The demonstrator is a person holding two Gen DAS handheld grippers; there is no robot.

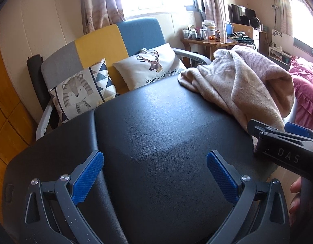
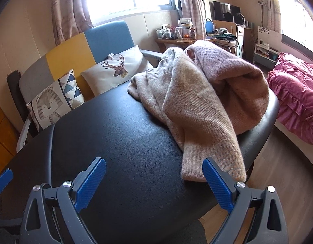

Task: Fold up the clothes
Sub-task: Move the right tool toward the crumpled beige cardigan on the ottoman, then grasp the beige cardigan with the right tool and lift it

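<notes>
Sunny bedroom light fell on the black counter [image 1: 156,132]. Both the left gripper [image 1: 155,174] and the right gripper [image 2: 154,183] had their jaws wide open, holding nothing. Past them the sweater [image 2: 199,101] lay in a soft heap by the counter's right edge. It looked light and floppy; its near hanging end seemed easiest to pinch.

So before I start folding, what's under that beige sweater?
The sweater lies bunched on the black padded table, one end hanging over the edge. Whatever sits beneath its folds is covered; nothing else pokes out.
</notes>
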